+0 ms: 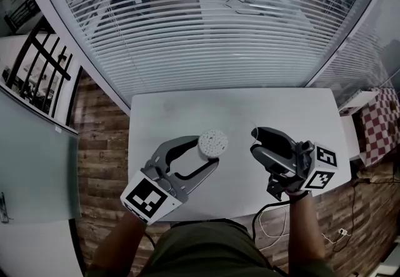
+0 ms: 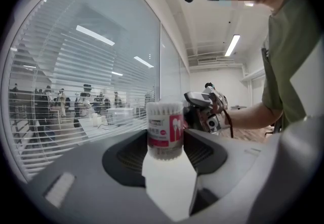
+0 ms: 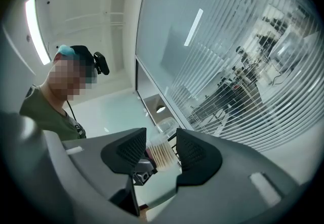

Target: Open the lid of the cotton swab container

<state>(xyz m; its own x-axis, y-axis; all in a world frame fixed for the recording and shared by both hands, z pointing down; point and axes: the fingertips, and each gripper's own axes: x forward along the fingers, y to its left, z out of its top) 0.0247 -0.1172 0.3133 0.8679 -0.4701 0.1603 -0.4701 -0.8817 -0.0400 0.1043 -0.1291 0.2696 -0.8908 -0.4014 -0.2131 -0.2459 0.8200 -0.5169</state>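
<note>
My left claw [image 1: 209, 152] pinches the clear, pink-labelled plastic cotton swab container [image 1: 212, 142]; right claw [image 1: 254, 142] spread at its 3 o'clock.

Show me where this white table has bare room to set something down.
Free: the far half of the white table, up to the slatted window blinds. Crowded: the near edge, where the left tool grips the clear cotton swab container and the right tool hovers open; only a narrow gap between them.

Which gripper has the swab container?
The left gripper: its jaws clamp the container from both sides. The right gripper is apart from it, jaws open and empty.
</note>
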